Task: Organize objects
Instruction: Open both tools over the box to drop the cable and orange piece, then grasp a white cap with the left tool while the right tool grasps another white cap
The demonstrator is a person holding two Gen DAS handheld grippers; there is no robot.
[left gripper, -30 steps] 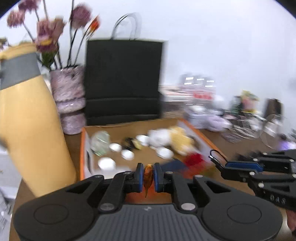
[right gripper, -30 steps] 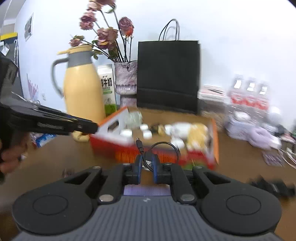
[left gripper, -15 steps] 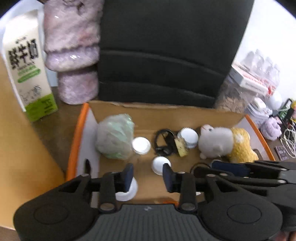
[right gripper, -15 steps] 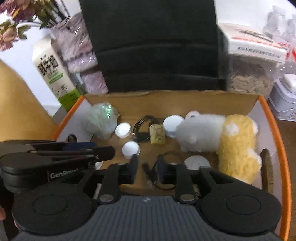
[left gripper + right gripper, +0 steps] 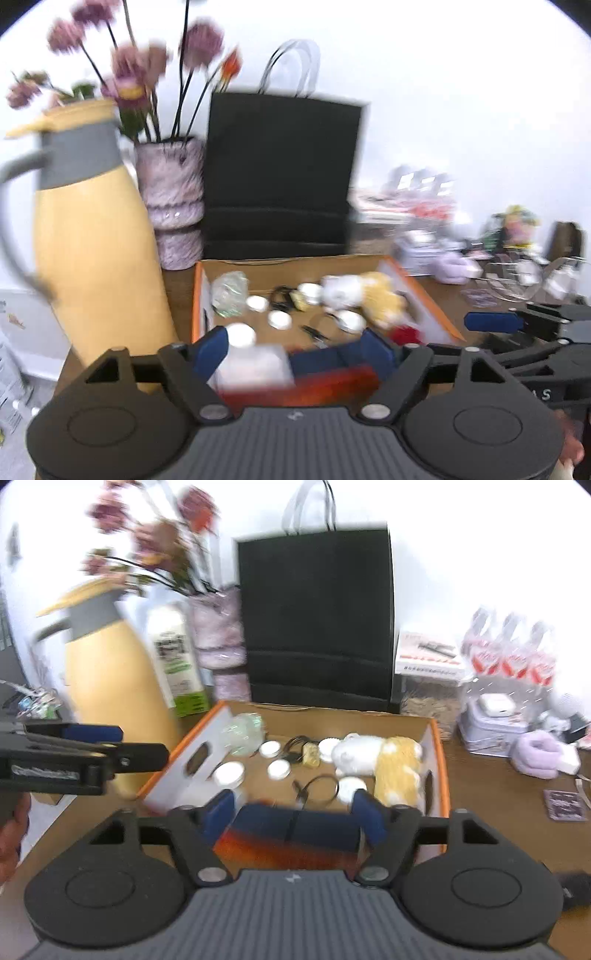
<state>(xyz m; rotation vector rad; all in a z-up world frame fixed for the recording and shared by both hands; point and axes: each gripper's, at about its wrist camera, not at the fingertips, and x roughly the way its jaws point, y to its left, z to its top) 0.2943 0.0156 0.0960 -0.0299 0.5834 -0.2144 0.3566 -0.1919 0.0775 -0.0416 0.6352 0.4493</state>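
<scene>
An orange-rimmed cardboard box (image 5: 439, 760) (image 5: 195, 295) holds a white and yellow plush toy (image 5: 373, 753) (image 5: 354, 288), several white caps (image 5: 279, 768), a crumpled clear bag (image 5: 245, 731) and a looped black cable (image 5: 300, 794). My left gripper (image 5: 293, 349) hangs just short of the box's near wall, its jaws opening wide with nothing between them. My right gripper (image 5: 294, 812) stands beside it, its jaws also opening and empty. Each gripper shows in the other's view, the right one (image 5: 491, 325) at the right edge and the left one (image 5: 122, 742) at the left edge.
A tall yellow thermos jug (image 5: 96, 258), a milk carton (image 5: 177, 664) and a vase of flowers (image 5: 173, 203) stand left of the box. A black paper bag (image 5: 317, 620) rises behind it. Tins (image 5: 491, 727), bottles (image 5: 509, 653) and a purple roll (image 5: 539, 753) crowd the right.
Both grippers were shut, the left on a small orange thing, the right on the black cable. They went over the box, opened, and have drawn back empty; the cable lies inside.
</scene>
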